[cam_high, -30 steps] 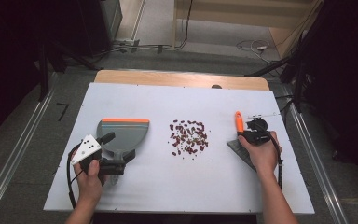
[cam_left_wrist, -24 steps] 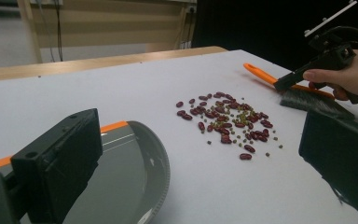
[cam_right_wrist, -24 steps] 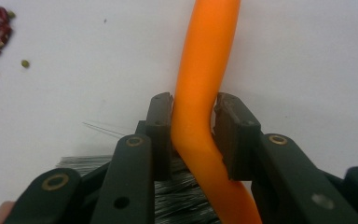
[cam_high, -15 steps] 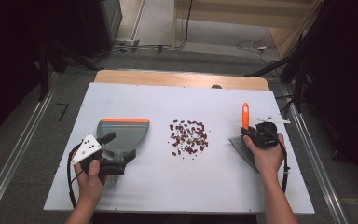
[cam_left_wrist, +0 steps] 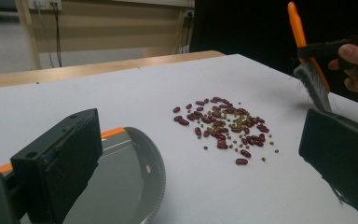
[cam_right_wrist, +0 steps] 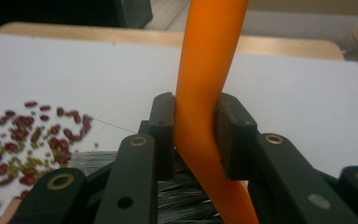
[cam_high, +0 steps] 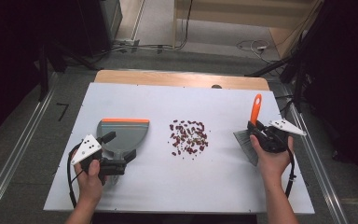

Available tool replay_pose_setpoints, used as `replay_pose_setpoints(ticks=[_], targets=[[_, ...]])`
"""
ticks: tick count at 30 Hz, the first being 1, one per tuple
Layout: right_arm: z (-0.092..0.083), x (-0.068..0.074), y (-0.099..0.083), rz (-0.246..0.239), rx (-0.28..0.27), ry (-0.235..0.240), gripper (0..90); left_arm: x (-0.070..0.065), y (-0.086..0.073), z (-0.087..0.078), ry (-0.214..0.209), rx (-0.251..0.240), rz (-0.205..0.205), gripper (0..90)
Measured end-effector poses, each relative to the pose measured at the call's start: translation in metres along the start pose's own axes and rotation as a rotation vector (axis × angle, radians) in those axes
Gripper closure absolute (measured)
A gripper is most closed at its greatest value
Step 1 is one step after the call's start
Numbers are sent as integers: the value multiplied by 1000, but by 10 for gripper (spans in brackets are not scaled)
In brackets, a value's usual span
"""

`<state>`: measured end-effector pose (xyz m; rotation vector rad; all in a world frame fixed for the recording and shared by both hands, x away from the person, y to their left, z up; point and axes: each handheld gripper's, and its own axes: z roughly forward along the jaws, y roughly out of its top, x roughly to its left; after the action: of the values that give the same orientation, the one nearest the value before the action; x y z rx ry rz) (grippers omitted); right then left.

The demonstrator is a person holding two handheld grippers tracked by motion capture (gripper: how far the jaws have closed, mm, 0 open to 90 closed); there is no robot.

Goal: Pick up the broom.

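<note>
Orange plastic fills the right gripper: its fingers clamp the brush by its handle, bristles hanging below them toward the worktop. Compared with a second ago, this hand has lifted the brush and carried it away from the beans, which lie well off to the left of those fingers. The left gripper has kept its place; its fingers stand wide, one over the grey dustpan, and nothing is pinched between them.
</note>
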<state>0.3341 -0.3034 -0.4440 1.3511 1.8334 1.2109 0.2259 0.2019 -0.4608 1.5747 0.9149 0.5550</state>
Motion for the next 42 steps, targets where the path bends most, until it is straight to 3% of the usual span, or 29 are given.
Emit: replay_pose_setpoints(ticks=[3, 10, 19, 22, 29, 42], targets=[[-7, 4, 6, 2, -43, 13, 691, -4, 2, 2, -3, 4, 21, 0], [-19, 11, 18, 4, -100, 56, 692, -9, 4, 5, -18, -3, 24, 0], [-33, 34, 33, -7, -177, 122, 692, -21, 9, 14, -63, -4, 22, 0], [-36, 42, 36, -9, -190, 145, 692, -26, 10, 18, -85, -2, 24, 2], [-37, 56, 39, -15, -207, 184, 692, -36, 12, 27, -82, 11, 29, 3], [-39, 102, 37, -64, -220, 277, 692, -57, 16, 43, -132, 36, 33, 26]])
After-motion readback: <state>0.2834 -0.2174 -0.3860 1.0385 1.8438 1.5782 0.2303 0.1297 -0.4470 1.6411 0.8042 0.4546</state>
